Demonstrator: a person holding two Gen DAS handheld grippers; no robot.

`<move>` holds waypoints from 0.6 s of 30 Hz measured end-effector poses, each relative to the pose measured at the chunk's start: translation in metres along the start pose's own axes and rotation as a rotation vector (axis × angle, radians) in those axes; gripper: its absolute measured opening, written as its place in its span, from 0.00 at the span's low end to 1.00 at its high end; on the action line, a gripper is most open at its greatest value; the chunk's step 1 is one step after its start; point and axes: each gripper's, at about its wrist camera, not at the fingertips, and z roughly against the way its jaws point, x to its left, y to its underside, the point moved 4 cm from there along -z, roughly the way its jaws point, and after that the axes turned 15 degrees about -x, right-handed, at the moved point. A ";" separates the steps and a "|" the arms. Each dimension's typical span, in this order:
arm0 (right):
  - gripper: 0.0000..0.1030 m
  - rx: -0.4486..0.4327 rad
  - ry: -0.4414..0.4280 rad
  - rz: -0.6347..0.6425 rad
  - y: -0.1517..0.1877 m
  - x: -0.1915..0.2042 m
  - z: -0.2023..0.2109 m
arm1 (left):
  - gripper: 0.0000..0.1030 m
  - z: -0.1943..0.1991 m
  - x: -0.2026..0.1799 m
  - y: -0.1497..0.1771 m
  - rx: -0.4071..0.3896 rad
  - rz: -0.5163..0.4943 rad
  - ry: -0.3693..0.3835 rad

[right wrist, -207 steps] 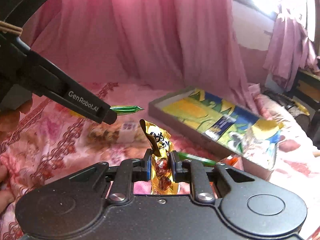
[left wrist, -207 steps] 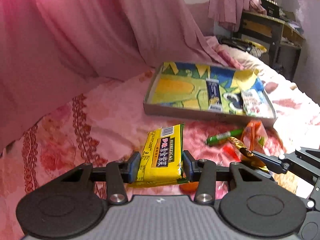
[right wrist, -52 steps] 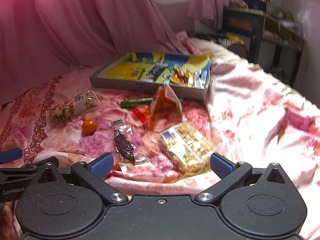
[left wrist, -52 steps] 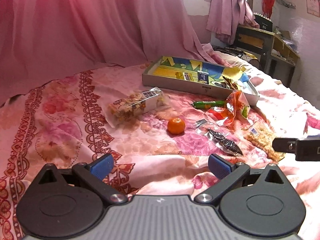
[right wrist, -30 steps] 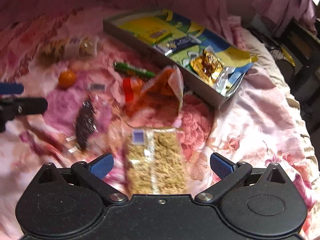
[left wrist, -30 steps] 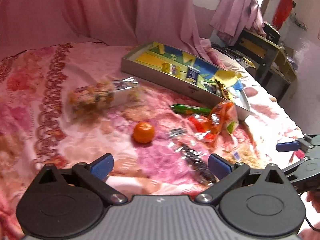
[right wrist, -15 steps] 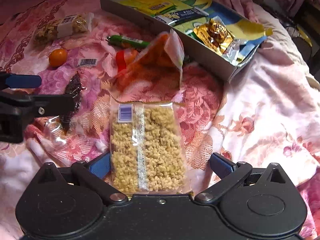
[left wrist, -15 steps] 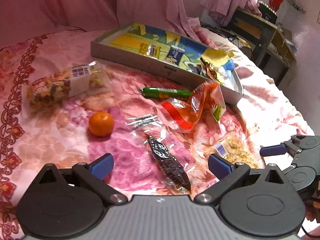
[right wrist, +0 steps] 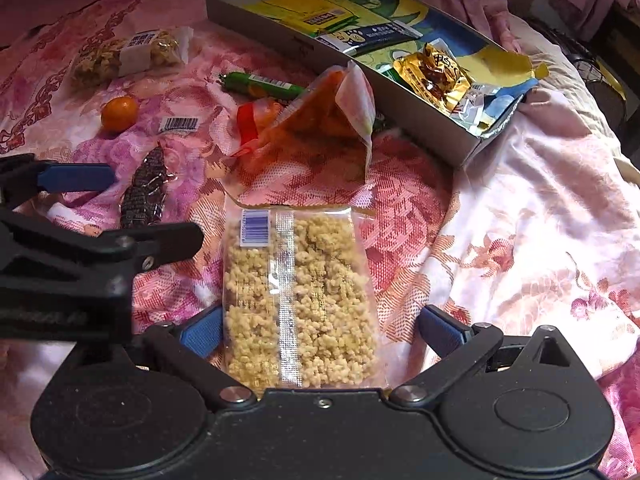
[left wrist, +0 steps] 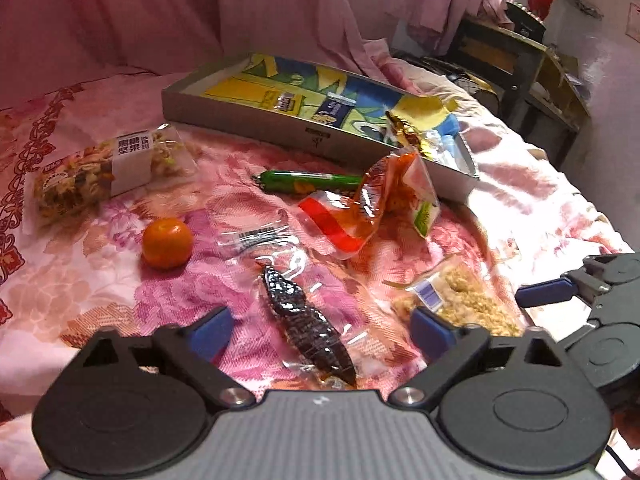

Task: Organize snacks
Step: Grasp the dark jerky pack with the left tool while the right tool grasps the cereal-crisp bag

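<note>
My left gripper [left wrist: 320, 330] is open, its jaws on either side of a dark snack in clear wrap [left wrist: 306, 324] on the bed. My right gripper [right wrist: 318, 330] is open around the near end of a clear bag of pale crumbly snack [right wrist: 300, 300], which also shows in the left wrist view [left wrist: 464, 304]. The shallow grey box [left wrist: 240, 114] at the back holds several packets, among them a gold one [right wrist: 434, 74]. An orange torn bag [left wrist: 368, 204], a green sausage stick [left wrist: 308, 180], a tangerine [left wrist: 167, 243] and a nut-mix pack [left wrist: 108, 166] lie loose.
All of it rests on a pink flowered bedspread [left wrist: 80, 280]. Pink curtains [left wrist: 160, 12] hang behind the box. A dark desk [left wrist: 516, 56] stands at the far right. The bed edge falls away to the right [right wrist: 580, 160].
Both grippers came in lower and closer: the left over the dark snack, the right over the crumbly bag. Both stayed open. Much earlier they held a yellow and a gold packet, now in the box.
</note>
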 end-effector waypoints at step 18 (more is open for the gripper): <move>0.72 -0.087 -0.023 0.026 -0.007 0.014 0.003 | 0.50 0.013 0.014 0.000 0.044 -0.031 -0.020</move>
